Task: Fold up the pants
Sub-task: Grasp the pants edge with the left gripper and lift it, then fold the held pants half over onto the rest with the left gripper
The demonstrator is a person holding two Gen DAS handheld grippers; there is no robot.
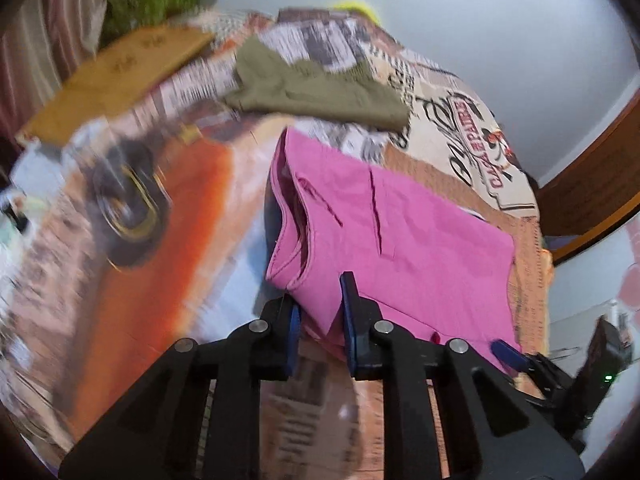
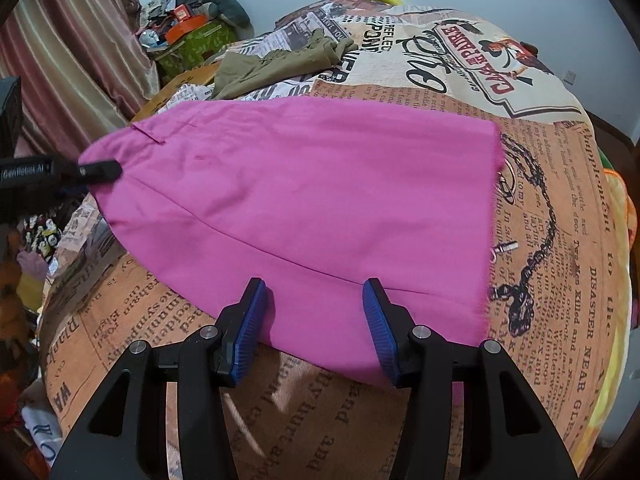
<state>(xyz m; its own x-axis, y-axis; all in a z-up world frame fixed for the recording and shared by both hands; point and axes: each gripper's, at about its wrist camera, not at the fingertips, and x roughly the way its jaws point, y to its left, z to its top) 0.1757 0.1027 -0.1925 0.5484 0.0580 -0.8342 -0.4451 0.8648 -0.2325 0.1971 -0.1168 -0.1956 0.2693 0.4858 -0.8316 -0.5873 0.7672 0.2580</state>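
The pink pants (image 2: 304,184) lie folded flat on the newspaper-print bedspread (image 2: 560,240). In the left wrist view the pants (image 1: 400,232) show their waistband end, which is lifted off the bed. My left gripper (image 1: 320,320) has its blue pads on either side of the pants' near waist corner, with a gap between them. Its tip (image 2: 100,170) shows at the pants' left edge in the right wrist view. My right gripper (image 2: 316,320) is open, its pads astride the pants' near edge. Its blue tip (image 1: 508,354) shows in the left wrist view.
An olive green garment (image 2: 276,64) lies crumpled further back on the bed; it also shows in the left wrist view (image 1: 316,88). A green box with clutter (image 2: 192,44) and a curtain (image 2: 80,40) stand at the back left. A cardboard sheet (image 1: 120,76) lies beside the bed.
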